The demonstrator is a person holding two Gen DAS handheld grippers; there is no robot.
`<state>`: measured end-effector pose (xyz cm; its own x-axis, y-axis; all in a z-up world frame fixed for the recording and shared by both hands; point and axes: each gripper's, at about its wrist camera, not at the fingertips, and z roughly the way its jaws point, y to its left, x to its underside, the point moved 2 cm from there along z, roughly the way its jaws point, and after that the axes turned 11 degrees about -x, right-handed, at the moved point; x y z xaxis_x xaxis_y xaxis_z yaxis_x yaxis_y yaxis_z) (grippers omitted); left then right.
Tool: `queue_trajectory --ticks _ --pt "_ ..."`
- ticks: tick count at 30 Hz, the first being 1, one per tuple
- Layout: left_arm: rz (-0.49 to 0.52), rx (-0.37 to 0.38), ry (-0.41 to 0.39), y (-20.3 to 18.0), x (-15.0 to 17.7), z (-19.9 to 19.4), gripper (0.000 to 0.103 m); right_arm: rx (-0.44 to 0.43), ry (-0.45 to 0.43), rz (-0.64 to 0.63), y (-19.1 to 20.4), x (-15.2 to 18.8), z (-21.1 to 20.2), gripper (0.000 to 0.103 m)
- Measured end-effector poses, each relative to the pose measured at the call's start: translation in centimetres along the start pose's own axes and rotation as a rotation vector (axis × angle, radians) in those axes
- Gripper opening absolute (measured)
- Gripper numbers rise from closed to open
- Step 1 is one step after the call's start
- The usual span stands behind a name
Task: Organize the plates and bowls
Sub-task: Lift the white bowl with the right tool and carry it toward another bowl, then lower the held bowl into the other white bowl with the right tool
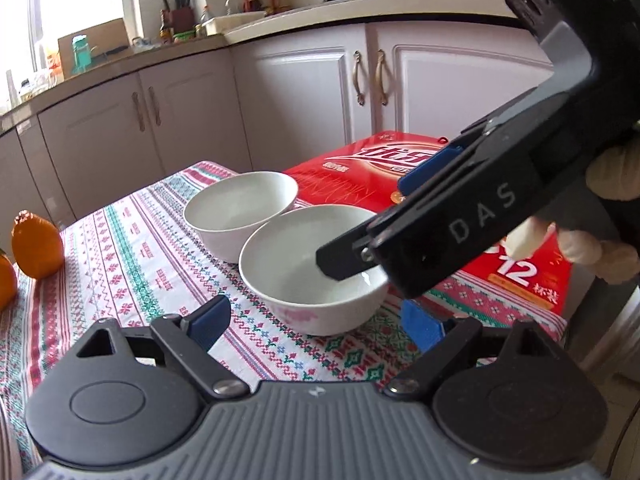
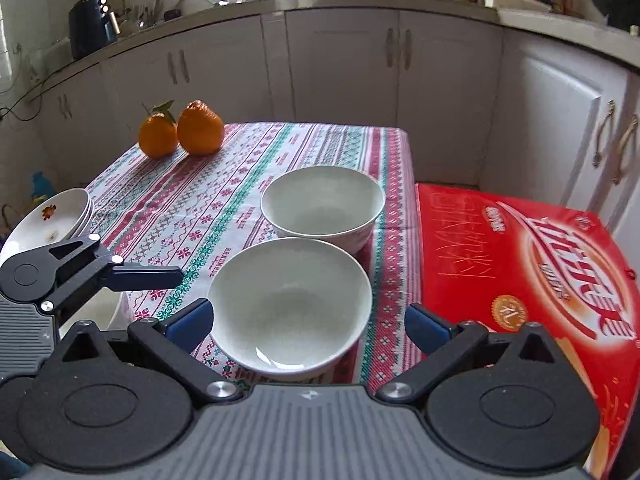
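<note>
Two white bowls stand side by side on the patterned tablecloth. The near bowl (image 1: 316,268) (image 2: 290,300) has a pink flower print on its side; the far bowl (image 1: 240,208) (image 2: 322,204) touches it. My left gripper (image 1: 320,316) is open, its blue pads either side of the near bowl. My right gripper (image 2: 310,322) is open, just short of the near bowl, its pads wider than the rim. In the left wrist view the right gripper (image 1: 400,232) reaches over the near bowl's rim. A stack of flowered plates (image 2: 52,220) sits at the table's left edge.
A red carton (image 2: 528,264) (image 1: 360,172) lies right of the bowls against the table edge. Two oranges (image 2: 182,130) sit at the far left corner; one shows in the left wrist view (image 1: 36,246). Kitchen cabinets (image 2: 340,60) stand behind the table.
</note>
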<state>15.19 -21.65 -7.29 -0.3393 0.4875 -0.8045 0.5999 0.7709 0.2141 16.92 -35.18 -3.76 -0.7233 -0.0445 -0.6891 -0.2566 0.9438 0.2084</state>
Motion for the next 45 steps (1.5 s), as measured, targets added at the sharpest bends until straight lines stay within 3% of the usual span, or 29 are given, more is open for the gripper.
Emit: queue_trajectory --ticks 5,7,15,34,45 --pt "-0.018 0.003 0.028 0.0 -0.1 0.9 0.090 -0.031 0.026 0.005 -1.0 -0.5 1.4 0.101" --pt "-0.027 0.006 0.044 0.0 -0.1 1.3 0.084 -0.046 0.034 0.018 -1.5 -0.7 2.0 0.099" --pt "-0.022 0.004 0.049 -0.4 -0.3 1.9 0.080 -0.097 0.056 0.052 -2.3 -1.1 3.1 0.083" --pt "-0.037 0.026 0.053 -0.3 -0.5 1.7 0.079 -0.136 0.099 0.107 -3.0 -1.6 3.4 0.078" --pt "0.000 0.047 0.042 -0.5 -0.6 -0.4 0.079 -0.137 0.097 0.121 -2.1 -1.1 1.5 0.079"
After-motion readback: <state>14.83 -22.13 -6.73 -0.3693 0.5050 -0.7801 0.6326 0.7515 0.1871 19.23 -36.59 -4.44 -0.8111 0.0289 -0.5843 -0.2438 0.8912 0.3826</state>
